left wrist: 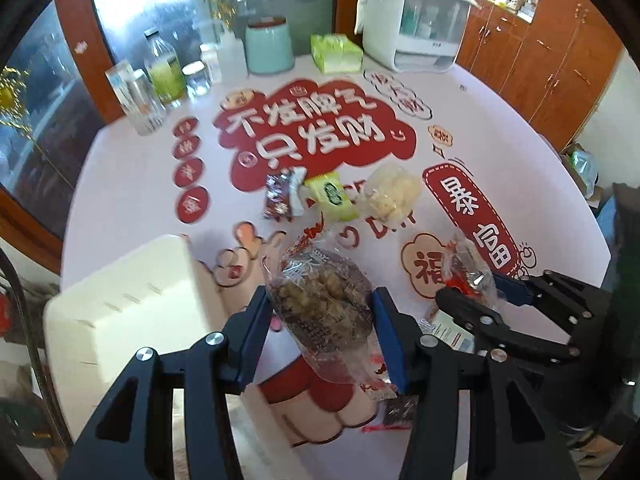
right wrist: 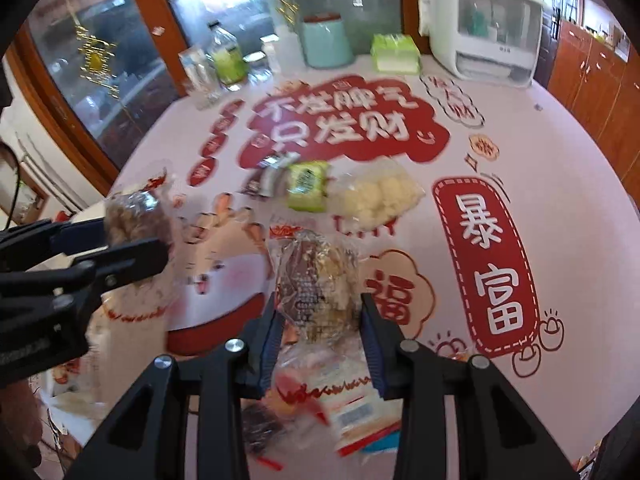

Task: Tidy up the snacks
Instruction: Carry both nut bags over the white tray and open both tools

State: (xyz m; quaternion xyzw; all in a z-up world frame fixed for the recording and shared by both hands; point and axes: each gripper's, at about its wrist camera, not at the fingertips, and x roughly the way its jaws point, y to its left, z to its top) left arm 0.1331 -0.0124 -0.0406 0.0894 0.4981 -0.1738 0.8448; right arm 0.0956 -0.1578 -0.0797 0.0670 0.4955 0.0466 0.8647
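My left gripper (left wrist: 320,332) is shut on a clear bag of brown nutty snacks (left wrist: 324,304), held above the table beside a cream storage box (left wrist: 132,312). My right gripper (right wrist: 322,346) is shut on a similar clear snack bag (right wrist: 316,284); it shows at the right of the left wrist view (left wrist: 476,286). The left gripper with its bag shows at the left of the right wrist view (right wrist: 132,236). On the table lie a dark candy pack (left wrist: 278,196), a green packet (left wrist: 332,196) and a bag of white puffs (left wrist: 390,194).
The round table has a red-and-white printed cover (left wrist: 320,136). At its far edge stand bottles (left wrist: 164,72), a teal canister (left wrist: 268,48), a green tissue pack (left wrist: 336,52) and a white dispenser (left wrist: 416,20). More wrappers lie near the front edge (right wrist: 360,412). Wooden cabinets (left wrist: 552,56) stand at the right.
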